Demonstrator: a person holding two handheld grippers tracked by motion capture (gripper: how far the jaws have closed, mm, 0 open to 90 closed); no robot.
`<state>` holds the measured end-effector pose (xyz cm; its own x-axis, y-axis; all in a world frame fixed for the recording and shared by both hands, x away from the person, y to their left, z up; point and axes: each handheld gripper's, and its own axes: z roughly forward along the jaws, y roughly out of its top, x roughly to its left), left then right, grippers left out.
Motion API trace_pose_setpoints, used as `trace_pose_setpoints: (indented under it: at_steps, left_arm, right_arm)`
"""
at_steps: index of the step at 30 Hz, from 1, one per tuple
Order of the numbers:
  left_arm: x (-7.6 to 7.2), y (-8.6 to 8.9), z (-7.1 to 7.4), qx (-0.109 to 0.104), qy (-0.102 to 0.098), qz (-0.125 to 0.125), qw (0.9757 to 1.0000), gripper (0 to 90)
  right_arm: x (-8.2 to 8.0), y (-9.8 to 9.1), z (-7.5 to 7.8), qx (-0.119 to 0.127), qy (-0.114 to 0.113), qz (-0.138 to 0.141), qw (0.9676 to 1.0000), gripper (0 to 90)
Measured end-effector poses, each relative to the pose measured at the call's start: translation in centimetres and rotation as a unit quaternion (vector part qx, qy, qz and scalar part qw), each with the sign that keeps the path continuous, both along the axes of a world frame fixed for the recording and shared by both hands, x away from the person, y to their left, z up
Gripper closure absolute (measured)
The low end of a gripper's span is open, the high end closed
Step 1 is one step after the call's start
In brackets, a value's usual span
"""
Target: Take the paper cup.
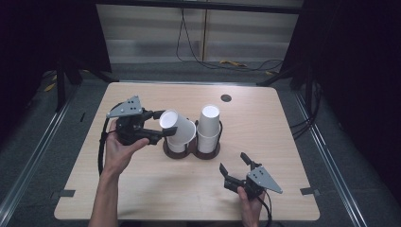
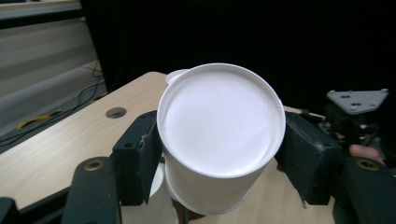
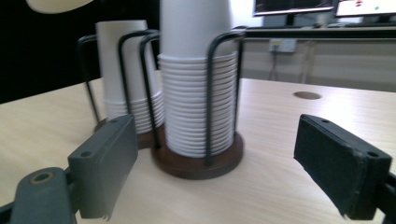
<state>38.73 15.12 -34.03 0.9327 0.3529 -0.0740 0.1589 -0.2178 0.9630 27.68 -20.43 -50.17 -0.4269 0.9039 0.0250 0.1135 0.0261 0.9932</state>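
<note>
Left gripper [image 1: 163, 128] clamped a tilted paper cup [image 1: 177, 125] directly above the left stack [image 1: 177, 144]; right gripper [image 1: 235, 164] stood wide, farther off.

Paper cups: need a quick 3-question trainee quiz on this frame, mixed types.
1. True or false: the left tool is shut on a tilted paper cup.
2. The right tool is: A) open, holding nothing B) shut on a cup C) gripping the holder.
3. How many cup stacks stand in the wire cup holder?

Key: 1 true. 2 A. 3 two: the left stack under the tilted cup and the right stack.
</note>
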Motion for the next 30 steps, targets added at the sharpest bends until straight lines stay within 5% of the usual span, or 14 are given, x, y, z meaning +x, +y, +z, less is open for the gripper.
trace_pose_setpoints:
  at_steps: [5,12,22,30]
  left_arm:
    - [-0.3,0.0,-1.0,0.002,0.001,-0.006,1.0000,34.5]
    - [-1.6,-0.4,-1.9,0.002,-0.007,-0.012,0.9999,34.5]
    - [-1.7,-1.2,-4.4,-0.006,0.016,-0.031,0.9994,34.4]
    - [-2.1,-2.2,-6.4,0.011,0.014,-0.044,0.9989,34.4]
  right_arm:
    - [0.1,0.7,0.2,-0.013,0.017,0.053,0.9984,13.3]
    - [0.2,1.9,1.4,-0.004,0.011,0.128,0.9917,13.3]
    - [0.7,3.2,2.6,-0.006,0.018,0.189,0.9817,13.7]
    - [0.9,3.6,3.0,-0.008,0.013,0.209,0.9778,13.5]
